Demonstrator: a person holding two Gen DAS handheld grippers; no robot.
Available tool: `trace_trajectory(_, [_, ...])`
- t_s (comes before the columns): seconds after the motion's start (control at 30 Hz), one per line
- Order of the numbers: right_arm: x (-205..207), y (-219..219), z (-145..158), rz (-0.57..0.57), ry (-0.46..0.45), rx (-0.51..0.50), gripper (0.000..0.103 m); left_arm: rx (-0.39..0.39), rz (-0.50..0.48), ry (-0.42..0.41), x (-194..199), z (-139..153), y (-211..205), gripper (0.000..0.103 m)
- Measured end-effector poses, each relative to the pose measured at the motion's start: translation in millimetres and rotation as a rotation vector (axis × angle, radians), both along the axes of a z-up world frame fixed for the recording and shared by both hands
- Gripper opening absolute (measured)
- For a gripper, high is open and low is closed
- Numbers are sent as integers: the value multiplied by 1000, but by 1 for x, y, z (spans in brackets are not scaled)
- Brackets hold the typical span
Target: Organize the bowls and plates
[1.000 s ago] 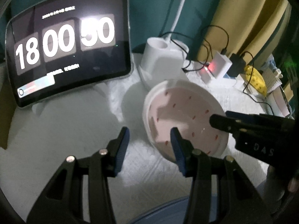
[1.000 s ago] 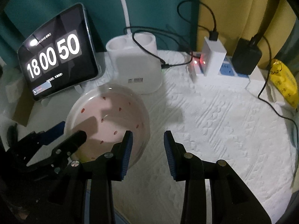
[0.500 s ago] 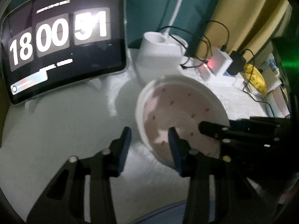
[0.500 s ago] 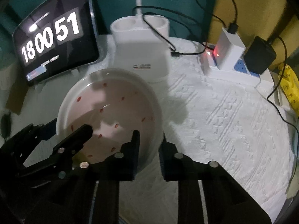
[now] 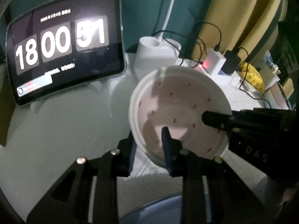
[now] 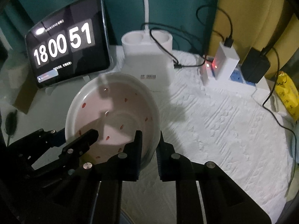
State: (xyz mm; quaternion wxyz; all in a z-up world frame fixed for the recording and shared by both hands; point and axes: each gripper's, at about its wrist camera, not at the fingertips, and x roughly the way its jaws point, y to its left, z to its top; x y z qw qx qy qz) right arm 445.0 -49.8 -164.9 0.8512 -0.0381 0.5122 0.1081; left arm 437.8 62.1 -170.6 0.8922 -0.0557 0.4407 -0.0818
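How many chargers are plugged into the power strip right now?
2: a white charger and a black adapter to its right, both at the table's back edge; more may be hidden.

White bowl point(image 6: 114, 115) with pale pink inside, dotted with small red marks. Black left gripper point(image 5: 149, 141) with dark blue pads point(image 5: 167, 149); black right gripper point(image 6: 149, 145), pads too dark to tell. White tablecloth point(image 6: 224, 127) with a woven raised pattern. Black tablet point(image 6: 67, 54) showing white digits on dark grey flip panels. White lamp base point(image 6: 147, 56) and white stem. White charger point(image 6: 227, 59) with red glow beside it, black adapter point(image 6: 256, 67), black cables point(image 6: 168, 52). White power strip point(image 6: 241, 78) with blue sockets. Yellow packet point(image 6: 287, 93) with dark print. Teal wall point(image 6: 168, 3), mustard-yellow curtain point(image 6: 248, 9). Blue rim point(image 5: 158, 209) at bottom edge of left wrist view.
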Motion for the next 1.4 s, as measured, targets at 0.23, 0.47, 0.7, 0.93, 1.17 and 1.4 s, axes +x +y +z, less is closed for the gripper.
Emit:
trace_trajectory(0.23, [-21, -2, 24, 18, -65, 28, 15, 7, 19, -64, -21, 28, -1, 27])
trace_trajectory(0.47, [-40, -8, 50, 28, -118, 40, 15, 13, 20, -108, -45, 52, -7, 27])
trace_trajectory(0.7, [-67, -16, 71, 27, -149, 55, 15, 12, 19, -154, -76, 75, -12, 27])
trace_trajectory(0.93, [-97, -29, 87, 19, -181, 69, 15, 11, 6, -190, -103, 91, -23, 27])
trace_trajectory(1.17, [-127, -47, 97, 4, -205, 82, 15, 4, -15, -215, -131, 101, -37, 27])
trace_trajectory(1.4, [-152, -68, 104, -21, -225, 91, 15, 1, -44, -225, -150, 106, -56, 27])
